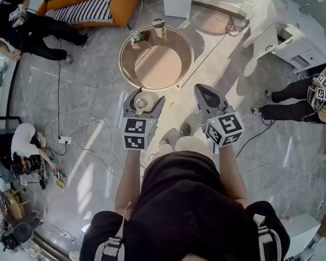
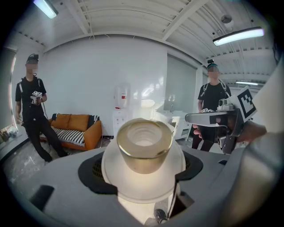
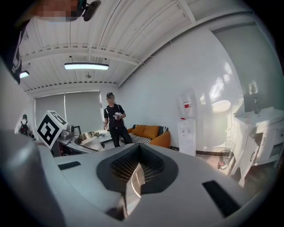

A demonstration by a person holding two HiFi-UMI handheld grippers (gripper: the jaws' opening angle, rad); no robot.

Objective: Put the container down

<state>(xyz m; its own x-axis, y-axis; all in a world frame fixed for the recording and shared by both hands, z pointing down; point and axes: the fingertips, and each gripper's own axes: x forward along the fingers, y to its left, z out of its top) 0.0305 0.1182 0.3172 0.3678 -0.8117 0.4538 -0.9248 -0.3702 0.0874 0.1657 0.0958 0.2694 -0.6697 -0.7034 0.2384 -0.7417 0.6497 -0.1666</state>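
My left gripper is shut on a white container with a gold-rimmed open neck, held upright above the floor just short of the round wooden table. In the left gripper view the container fills the space between the jaws of the left gripper. My right gripper hovers beside it to the right, and it also shows in the left gripper view. In its own view the right gripper is shut on a thin flat gold-edged piece, seen edge-on.
A small plant and a glass item stand at the table's far side. An orange sofa is at the back left, white cabinets at the back right. People stand left and right. Cables cross the floor.
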